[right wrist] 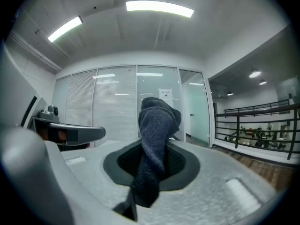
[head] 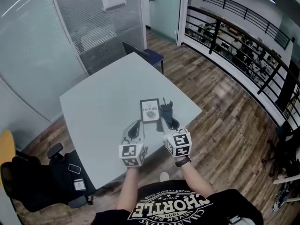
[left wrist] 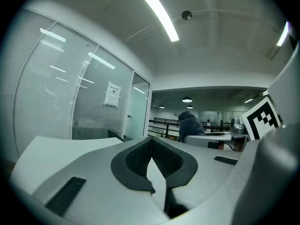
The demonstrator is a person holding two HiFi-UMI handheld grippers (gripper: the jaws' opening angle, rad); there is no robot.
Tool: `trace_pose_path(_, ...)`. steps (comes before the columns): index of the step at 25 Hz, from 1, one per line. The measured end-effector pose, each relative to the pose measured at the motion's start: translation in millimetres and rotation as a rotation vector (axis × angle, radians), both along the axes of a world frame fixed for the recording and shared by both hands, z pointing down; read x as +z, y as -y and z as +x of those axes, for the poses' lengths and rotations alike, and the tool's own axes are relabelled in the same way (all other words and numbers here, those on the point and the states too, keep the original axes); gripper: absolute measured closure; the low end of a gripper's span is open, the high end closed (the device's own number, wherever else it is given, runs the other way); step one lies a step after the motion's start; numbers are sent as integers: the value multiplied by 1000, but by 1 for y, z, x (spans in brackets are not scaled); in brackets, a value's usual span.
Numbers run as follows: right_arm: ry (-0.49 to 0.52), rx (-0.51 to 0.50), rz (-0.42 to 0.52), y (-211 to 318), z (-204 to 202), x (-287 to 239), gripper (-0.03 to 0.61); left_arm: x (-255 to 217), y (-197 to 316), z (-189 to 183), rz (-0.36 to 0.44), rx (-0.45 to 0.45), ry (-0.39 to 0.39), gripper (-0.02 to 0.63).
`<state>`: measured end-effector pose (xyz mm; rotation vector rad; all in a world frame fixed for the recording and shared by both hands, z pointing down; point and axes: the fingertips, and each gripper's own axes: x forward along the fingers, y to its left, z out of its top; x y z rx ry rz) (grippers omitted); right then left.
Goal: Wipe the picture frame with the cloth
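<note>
A small picture frame (head: pixel 150 110) with a dark border and a white print lies flat on the pale grey table (head: pixel 103 111), near its front right corner. In my right gripper (head: pixel 169 121) a dark grey cloth (head: pixel 166 110) is clamped; the gripper sits just right of the frame. In the right gripper view the cloth (right wrist: pixel 156 144) stands bunched up between the jaws. My left gripper (head: pixel 135 125) hovers just in front of and left of the frame, jaws shut with nothing between the pads (left wrist: pixel 161 157). The frame is out of sight in both gripper views.
A dark blue chair (head: pixel 146 55) stands at the table's far corner. A black office chair (head: pixel 42 177) with a bag sits at the front left. Glass partition walls (head: pixel 42 55) run behind the table, and a black railing (head: pixel 243 36) borders the wooden floor on the right.
</note>
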<state>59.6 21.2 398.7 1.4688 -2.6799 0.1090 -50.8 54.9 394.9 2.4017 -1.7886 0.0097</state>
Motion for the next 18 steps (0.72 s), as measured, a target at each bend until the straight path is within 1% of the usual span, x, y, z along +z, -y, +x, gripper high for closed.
trace_pose_path(2, -5, -11, -22, 19, 5, 8, 505, 7, 18, 1, -25, -23, 7, 607)
trace_pose_path(4, 8, 3, -52, 36, 14, 20, 505, 20, 31, 3, -57, -35, 15, 606)
trace_pose_path(6, 30, 30, -101, 54, 23, 38, 505, 36, 41, 3, -100, -43, 22, 606)
trace_pose_path(8, 40, 42, -170, 69, 26, 59, 505, 52, 51, 3, -143, -50, 21, 607)
trace_pose_path(11, 40, 40, -250, 86, 24, 84, 505, 78, 70, 3, -204, -55, 19, 607)
trace_pose_path(16, 49, 33, -308, 119, 16, 109, 506, 116, 112, -3, -272, -35, 24, 607)
trace_pose_path(18, 55, 21, -355, 138, 13, 120, 506, 136, 131, -5, -308, -23, 28, 607)
